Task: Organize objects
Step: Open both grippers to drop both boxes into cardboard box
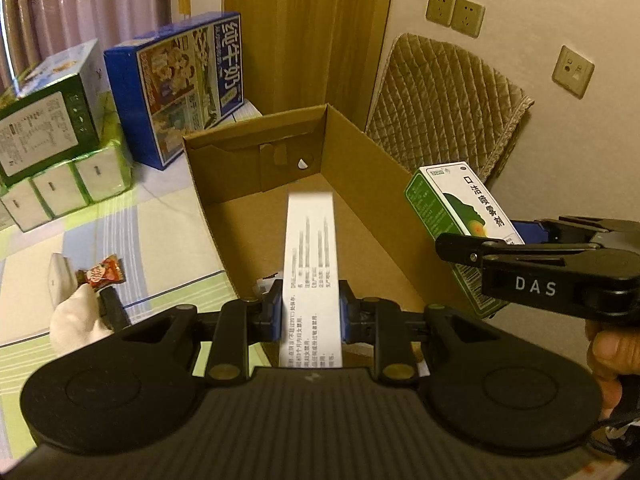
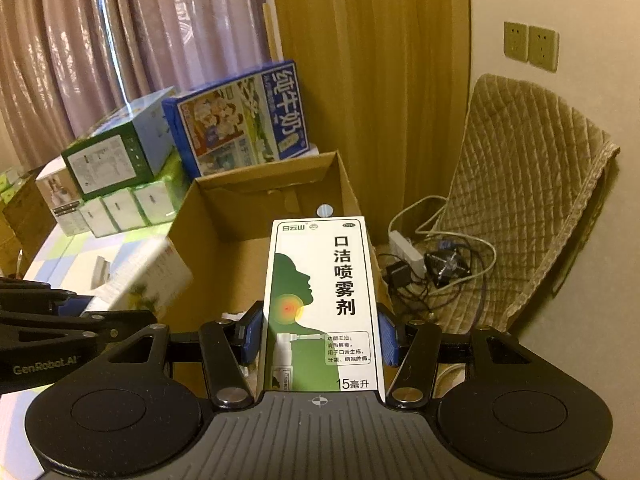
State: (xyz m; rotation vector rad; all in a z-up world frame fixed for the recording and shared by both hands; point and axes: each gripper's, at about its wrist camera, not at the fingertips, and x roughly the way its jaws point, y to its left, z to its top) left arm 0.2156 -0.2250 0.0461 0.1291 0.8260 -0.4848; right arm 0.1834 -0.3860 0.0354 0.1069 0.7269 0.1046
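The open cardboard box is taken as the landmark. A white medicine carton with black printed text is pinched by its two narrow sides between the blue pads of the left gripper, and it is held above the near edge of the cardboard box, its far end pointing over the floor of the box. A green and white throat spray box is clamped by the right gripper in the same way; in the left wrist view this throat spray box is seen just outside the right wall of the cardboard box, tilted. A blue milk carton case is placed behind the cardboard box, to the left. Tissue packs are stacked further left of it. A small red snack packet is lying on the checked cloth to the left of the cardboard box.
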